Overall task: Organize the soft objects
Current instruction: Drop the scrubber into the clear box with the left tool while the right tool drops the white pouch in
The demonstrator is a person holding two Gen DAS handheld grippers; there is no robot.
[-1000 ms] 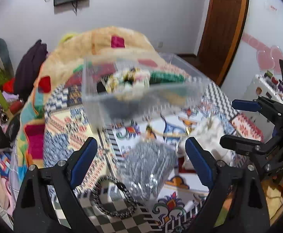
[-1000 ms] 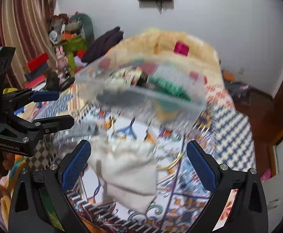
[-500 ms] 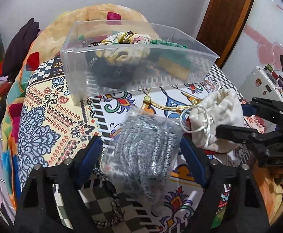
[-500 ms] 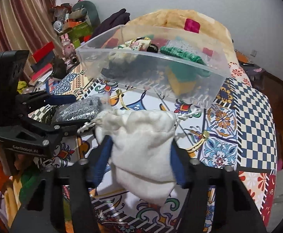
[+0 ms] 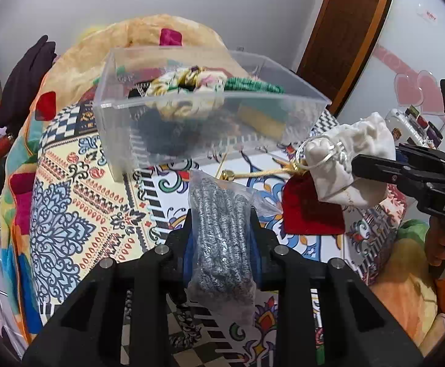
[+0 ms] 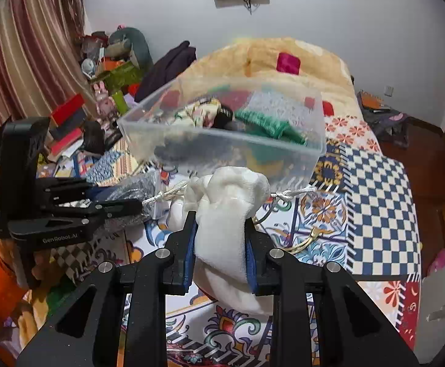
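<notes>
My left gripper [image 5: 220, 238] is shut on a clear bag of grey-and-white cord [image 5: 219, 232] and holds it above the patterned bedspread [image 5: 69, 202]. My right gripper [image 6: 220, 244] is shut on a white drawstring pouch [image 6: 225, 211], lifted off the bed; the pouch also shows in the left wrist view [image 5: 347, 159]. A clear plastic box [image 5: 210, 113] stands just beyond both, holding a floral scrunchie [image 5: 185, 91], green cord [image 5: 253, 85] and a yellow sponge [image 5: 262, 119]. The box shows in the right wrist view [image 6: 222, 140] too.
A red cloth pouch [image 5: 311, 208] and a gold cord [image 5: 253, 174] lie on the bed between the grippers. A fluffy tan blanket [image 6: 268, 58] is heaped behind the box. Clutter and boxes [image 6: 106, 73] stand by the striped curtain at the left.
Both grippers closed from open onto their items, the left on the cord bag and the right on the white pouch, and lifted them off the bed, uncovering the red pouch.
</notes>
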